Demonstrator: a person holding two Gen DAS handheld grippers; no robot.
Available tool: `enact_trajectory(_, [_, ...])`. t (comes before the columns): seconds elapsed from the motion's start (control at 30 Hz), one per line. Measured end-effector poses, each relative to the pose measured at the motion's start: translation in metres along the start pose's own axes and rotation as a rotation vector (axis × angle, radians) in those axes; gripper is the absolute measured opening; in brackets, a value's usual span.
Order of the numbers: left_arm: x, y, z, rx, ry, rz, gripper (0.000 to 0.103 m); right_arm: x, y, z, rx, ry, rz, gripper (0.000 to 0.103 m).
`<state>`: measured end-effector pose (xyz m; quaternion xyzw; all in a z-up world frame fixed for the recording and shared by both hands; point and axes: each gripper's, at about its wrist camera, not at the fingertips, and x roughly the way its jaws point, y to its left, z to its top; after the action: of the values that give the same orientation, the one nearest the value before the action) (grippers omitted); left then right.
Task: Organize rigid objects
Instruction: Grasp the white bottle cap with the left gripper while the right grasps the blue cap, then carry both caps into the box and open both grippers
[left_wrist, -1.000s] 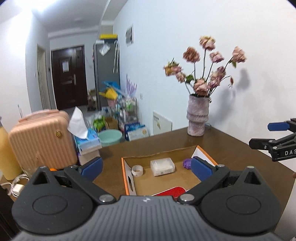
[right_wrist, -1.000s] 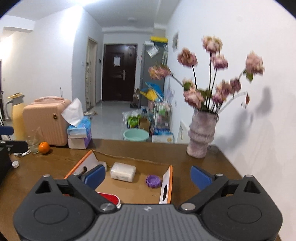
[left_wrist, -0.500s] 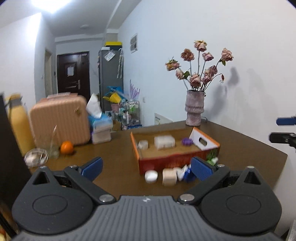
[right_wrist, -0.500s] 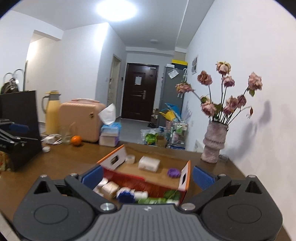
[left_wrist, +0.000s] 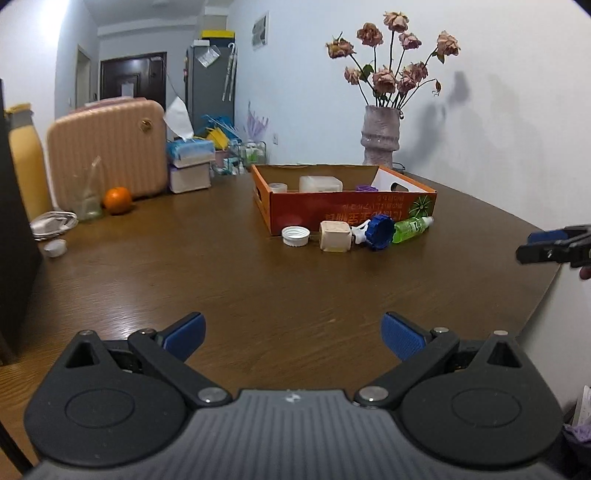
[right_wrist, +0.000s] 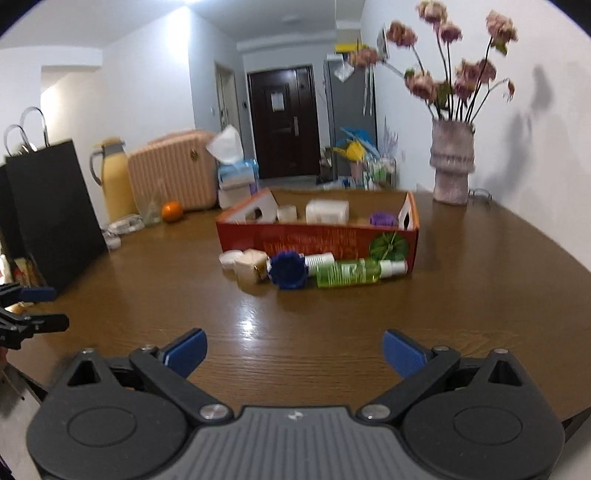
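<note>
An orange cardboard box (left_wrist: 343, 214) (right_wrist: 317, 240) stands mid-table holding a tape roll (left_wrist: 277, 187), a white container (left_wrist: 320, 184) and a purple piece (right_wrist: 383, 218). In front of it lie a white cap (left_wrist: 295, 236), a beige block (left_wrist: 335, 236), a blue ridged cap (left_wrist: 380, 232) (right_wrist: 288, 269) and a green bottle (left_wrist: 412, 224) (right_wrist: 349, 272). My left gripper (left_wrist: 291, 332) is open near the table's front edge, far from them. Open too, my right gripper (right_wrist: 293, 350) hangs empty above the front of the table. Each gripper's fingertips show at the other view's edge.
A vase of dried flowers (left_wrist: 380, 136) stands at the back by the wall. On the left are an orange (left_wrist: 117, 200), a glass (left_wrist: 88, 192), a pink suitcase (left_wrist: 107, 147), tissue boxes (left_wrist: 190, 166), a yellow flask (right_wrist: 112, 181) and a black paper bag (right_wrist: 51, 210).
Both grippers have drawn back from over the box toward the table's front edge and lowered. The loose objects in front of the box have come into sight.
</note>
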<state>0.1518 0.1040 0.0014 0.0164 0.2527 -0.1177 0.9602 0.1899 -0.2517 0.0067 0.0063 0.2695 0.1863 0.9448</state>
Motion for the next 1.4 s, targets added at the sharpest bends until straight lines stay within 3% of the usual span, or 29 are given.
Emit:
enact_trajectory(0.2, [0.053,0.002,0.021,0.005,0.023,-0.032,0.102,0.041,0.005,0.004,0.003,0.027,-0.004,0.098])
enact_trajectory(0.3, [0.087,0.001,0.034,0.035,0.036,-0.029,0.096,0.065,0.007,0.011,-0.015,0.032,-0.015,0.095])
enact_trajectory(0.37, [0.11,0.003,0.04,0.049,0.06,-0.015,0.084,0.083,0.009,0.017,-0.027,0.032,-0.021,0.094])
enact_trajectory(0.47, [0.146,0.009,0.051,0.063,0.101,-0.026,0.073,0.107,0.013,0.027,-0.057,0.026,-0.038,0.093])
enact_trajectory(0.73, [0.227,0.025,0.069,0.086,0.187,-0.044,0.063,0.167,0.016,0.056,-0.043,0.019,-0.006,0.087])
enact_trajectory(1.0, [0.254,0.024,0.078,0.139,0.154,-0.109,0.062,0.21,0.012,0.066,0.002,0.021,0.0,0.08])
enact_trajectory(1.13, [0.256,0.02,0.081,0.146,0.139,-0.148,0.041,0.217,0.017,0.064,-0.033,0.027,-0.011,0.053])
enact_trajectory(1.4, [0.242,0.01,0.08,0.189,0.151,-0.108,0.041,0.21,0.02,0.062,-0.042,0.034,-0.002,0.052])
